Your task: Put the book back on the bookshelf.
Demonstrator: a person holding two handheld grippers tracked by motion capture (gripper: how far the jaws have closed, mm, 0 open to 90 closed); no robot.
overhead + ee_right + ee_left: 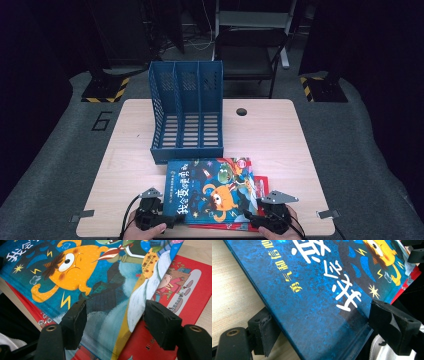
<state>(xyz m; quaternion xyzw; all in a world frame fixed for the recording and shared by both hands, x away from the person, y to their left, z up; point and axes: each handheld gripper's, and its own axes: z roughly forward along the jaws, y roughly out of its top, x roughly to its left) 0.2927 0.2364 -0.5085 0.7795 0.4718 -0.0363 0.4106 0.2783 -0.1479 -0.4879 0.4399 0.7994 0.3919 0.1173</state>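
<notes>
A blue picture book [212,190] with an orange cartoon figure lies on top of a red book [261,186] at the table's near edge. My left gripper [172,220] is at the blue book's near left corner. In the left gripper view its jaws [324,320] stand wide, with that corner of the blue book [312,290] between them. My right gripper [250,216] is at the near right corner. Its jaws [116,312] are open, one above the blue cover [75,270] and the other above the red book [190,290].
A blue three-slot file rack [186,110] stands just behind the books, its slots open toward me. The wooden table [270,135] has a cable hole [241,111] near its far edge. A dark chair [250,50] stands beyond the table.
</notes>
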